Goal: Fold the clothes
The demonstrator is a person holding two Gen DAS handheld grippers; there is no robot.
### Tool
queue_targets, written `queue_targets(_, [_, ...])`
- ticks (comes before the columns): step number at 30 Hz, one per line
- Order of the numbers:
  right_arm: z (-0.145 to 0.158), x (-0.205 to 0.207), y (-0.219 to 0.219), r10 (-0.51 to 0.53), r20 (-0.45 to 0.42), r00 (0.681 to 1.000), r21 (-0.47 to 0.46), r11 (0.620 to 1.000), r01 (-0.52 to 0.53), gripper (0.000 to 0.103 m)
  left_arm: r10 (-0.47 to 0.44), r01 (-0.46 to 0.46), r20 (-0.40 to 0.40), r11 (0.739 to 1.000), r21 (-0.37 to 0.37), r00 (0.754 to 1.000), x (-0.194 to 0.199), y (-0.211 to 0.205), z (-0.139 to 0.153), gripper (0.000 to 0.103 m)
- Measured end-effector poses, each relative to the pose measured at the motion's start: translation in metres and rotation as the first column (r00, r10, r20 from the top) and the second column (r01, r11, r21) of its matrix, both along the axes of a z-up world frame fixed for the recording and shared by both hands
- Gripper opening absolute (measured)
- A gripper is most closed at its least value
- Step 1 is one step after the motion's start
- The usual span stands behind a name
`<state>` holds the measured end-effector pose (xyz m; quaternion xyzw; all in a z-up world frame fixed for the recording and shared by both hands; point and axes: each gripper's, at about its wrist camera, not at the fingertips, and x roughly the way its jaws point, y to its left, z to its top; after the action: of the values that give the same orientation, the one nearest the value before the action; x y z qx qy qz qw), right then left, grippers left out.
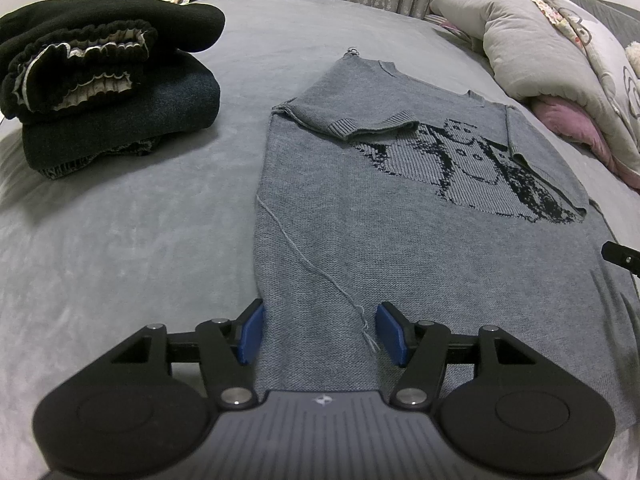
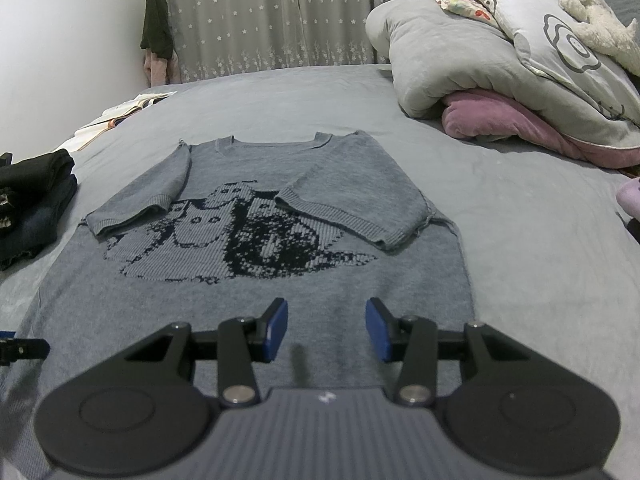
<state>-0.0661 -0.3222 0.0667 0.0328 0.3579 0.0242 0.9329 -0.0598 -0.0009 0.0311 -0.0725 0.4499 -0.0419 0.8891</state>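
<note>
Sweater flat on grey bed; starred curtains behind.

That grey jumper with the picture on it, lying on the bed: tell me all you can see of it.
The grey sweater looks knitted, with a dark cat-like pattern across the chest. It lies flat, front up, on the grey bed cover, neckline at the far end. Both short sleeves, ribbed at the cuffs, are folded inward over the pattern. A loose thread trails near its lower left edge. Both open grippers are over its near hem; whether they touch it is unclear.
</note>
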Motion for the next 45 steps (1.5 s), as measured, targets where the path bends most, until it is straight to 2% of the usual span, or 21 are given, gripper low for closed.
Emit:
queue_targets(14, [0.0002, 0.0001, 0.0008, 0.0, 0.002, 1.0, 0.002, 1.0, 0.0, 0.041, -0.008, 0.008, 0.0, 1.0, 0.003, 1.0, 0.0018, 0.0001, -0.0004, 0.062])
queue_targets(45, [0.0004, 0.0005, 0.0041, 0.006, 0.003, 1.0, -0.001, 1.0, -0.006, 0.041, -0.01, 0.01, -0.001, 1.0, 0.002, 1.0, 0.0023, -0.0008, -0.0001, 0.062])
